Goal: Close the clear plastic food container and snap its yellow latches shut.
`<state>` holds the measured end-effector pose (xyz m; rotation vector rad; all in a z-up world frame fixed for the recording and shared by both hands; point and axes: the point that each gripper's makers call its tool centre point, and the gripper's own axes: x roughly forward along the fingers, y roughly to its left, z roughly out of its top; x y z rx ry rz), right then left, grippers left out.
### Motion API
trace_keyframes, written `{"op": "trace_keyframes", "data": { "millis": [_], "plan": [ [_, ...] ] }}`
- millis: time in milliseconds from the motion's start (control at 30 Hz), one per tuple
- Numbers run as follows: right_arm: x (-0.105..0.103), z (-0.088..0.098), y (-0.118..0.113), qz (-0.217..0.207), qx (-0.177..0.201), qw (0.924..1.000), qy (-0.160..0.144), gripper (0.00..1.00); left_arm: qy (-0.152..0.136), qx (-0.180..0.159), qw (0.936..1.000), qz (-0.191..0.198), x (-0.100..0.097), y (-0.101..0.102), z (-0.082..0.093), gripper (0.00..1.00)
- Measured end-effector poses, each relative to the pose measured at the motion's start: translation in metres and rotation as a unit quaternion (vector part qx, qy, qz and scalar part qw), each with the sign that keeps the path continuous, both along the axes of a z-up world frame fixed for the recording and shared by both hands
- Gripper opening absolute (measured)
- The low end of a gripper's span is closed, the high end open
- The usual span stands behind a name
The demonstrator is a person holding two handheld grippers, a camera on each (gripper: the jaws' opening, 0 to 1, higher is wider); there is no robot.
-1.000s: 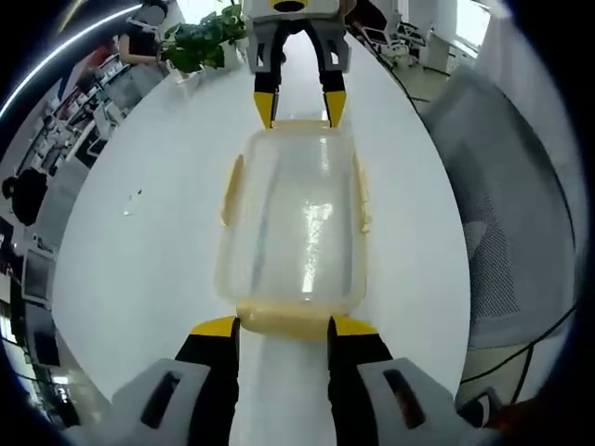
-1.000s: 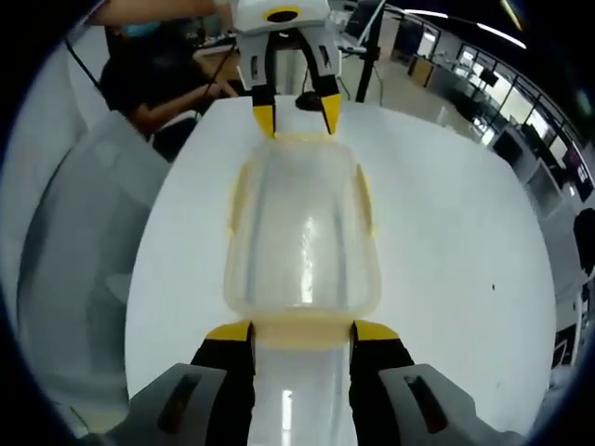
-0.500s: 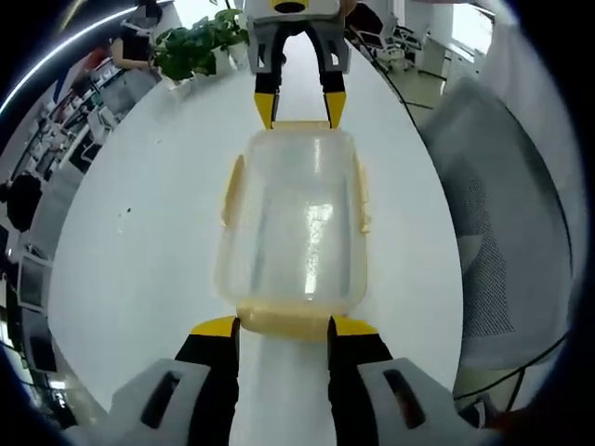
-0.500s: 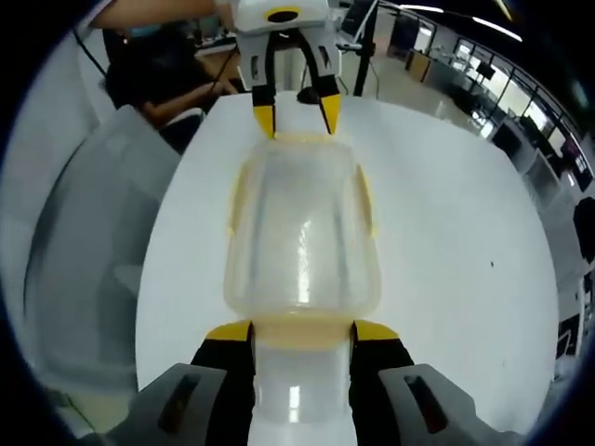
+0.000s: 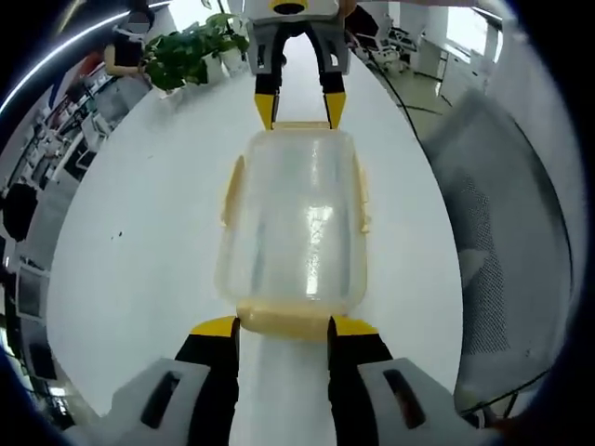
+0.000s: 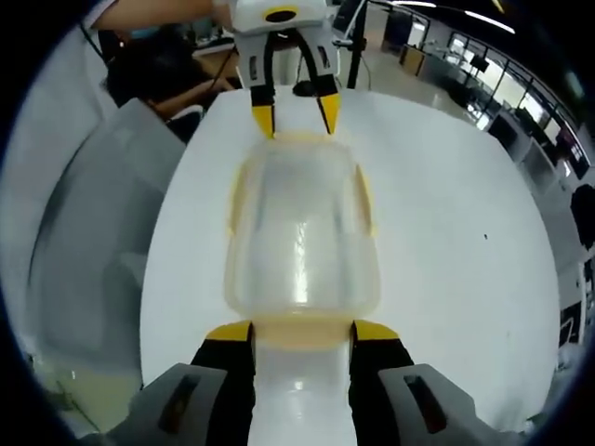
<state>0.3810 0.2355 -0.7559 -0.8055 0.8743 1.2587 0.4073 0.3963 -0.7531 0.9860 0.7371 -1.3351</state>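
Observation:
The clear plastic container (image 5: 293, 218) with its lid on hangs between both grippers over the white table (image 5: 139, 232). My left gripper (image 5: 284, 327) clamps the near yellow end latch (image 5: 284, 319) between its jaw tips. At the far end, the right gripper (image 5: 299, 111) clamps the opposite latch. In the right gripper view the same container (image 6: 299, 232) runs from my right gripper (image 6: 302, 332) to the left gripper (image 6: 296, 119). Yellow side latches (image 5: 230, 190) lie flat against the long walls.
A potted plant (image 5: 186, 51) stands at the table's far end. A grey mesh chair (image 5: 502, 232) is beside the table edge, also seen as a chair (image 6: 84, 251) in the right gripper view. A person (image 6: 158, 65) sits behind the table. Office desks fill the background.
The room has slid behind the container in both views while container and grippers keep the same positions relative to each other; both grippers and container have shifted together over the table.

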Motion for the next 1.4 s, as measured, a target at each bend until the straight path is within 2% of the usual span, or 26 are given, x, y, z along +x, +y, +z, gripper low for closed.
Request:
{"op": "trace_keyframes", "data": {
  "millis": [733, 1400],
  "plan": [
    [-0.003, -0.005, -0.047, -0.006, -0.004, 0.9999, 0.009, 0.37, 0.007, -0.006, 1.0000, 0.002, -0.004, -0.047, -0.008, 0.36],
    [-0.005, -0.012, -0.071, -0.005, -0.002, 0.9998, 0.018, 0.38, 0.015, -0.012, 0.9998, 0.004, -0.006, -0.070, -0.012, 0.36]
  ]
}}
